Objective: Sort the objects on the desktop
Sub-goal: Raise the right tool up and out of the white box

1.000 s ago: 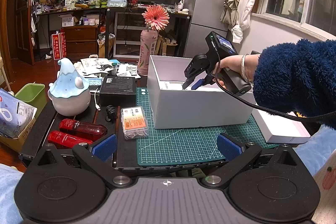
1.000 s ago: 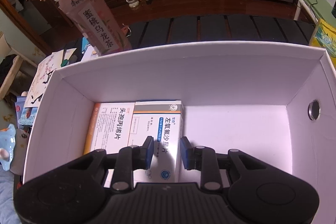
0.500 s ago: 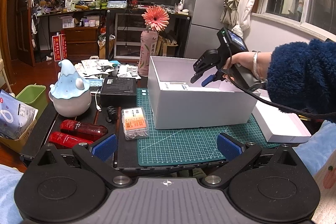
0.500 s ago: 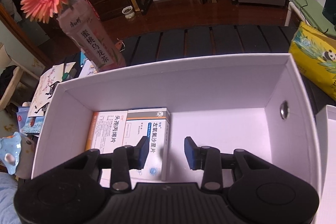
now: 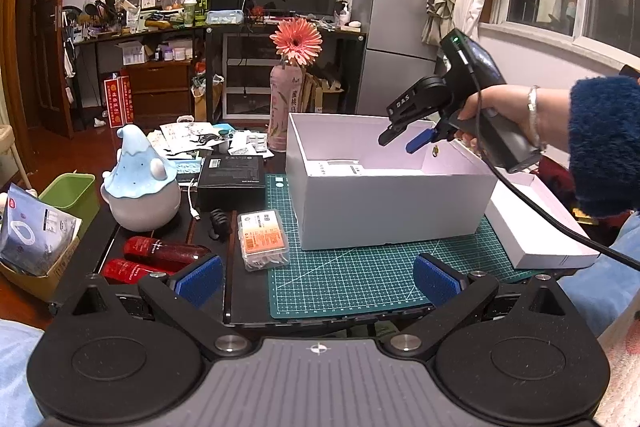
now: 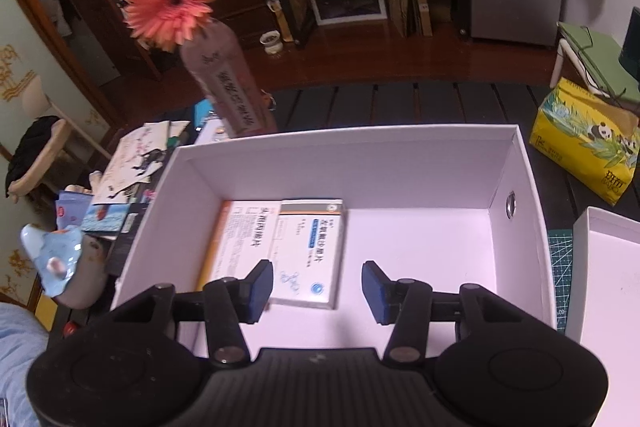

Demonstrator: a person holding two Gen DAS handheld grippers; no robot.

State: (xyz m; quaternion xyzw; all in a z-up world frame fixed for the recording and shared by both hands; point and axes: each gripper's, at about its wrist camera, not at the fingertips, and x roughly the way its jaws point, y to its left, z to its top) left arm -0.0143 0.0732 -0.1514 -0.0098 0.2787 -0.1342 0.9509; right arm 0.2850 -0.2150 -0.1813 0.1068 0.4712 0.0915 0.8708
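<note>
A white open box (image 5: 384, 203) stands on the green cutting mat (image 5: 360, 279). Two medicine cartons lie flat in its left part: an orange-edged one (image 6: 240, 239) and a blue-and-white one (image 6: 310, 251). My right gripper (image 6: 318, 293) hovers above the box (image 6: 520, 187), its jaws opening with nothing between them. In the left wrist view a hand holds that gripper (image 5: 400, 143) over the box's far right. My left gripper (image 5: 316, 281) stands open and empty near the table's front edge. On the table left of the mat sit a clear orange-labelled case (image 5: 262, 239) and two red bottles (image 5: 160, 253).
A blue-and-grey figurine (image 5: 138, 187), a black box (image 5: 232, 177), a black clip (image 5: 219, 223) and papers lie at the left. A pink bottle holding an orange flower (image 5: 286, 119) stands behind the box. The white lid (image 5: 532, 227) lies at the right. A green bin (image 5: 70, 193) is off the table's left.
My right gripper let go of the blue-and-white carton, which now lies in the box, then rose and drew back as its jaws spread. My left gripper stayed in place.
</note>
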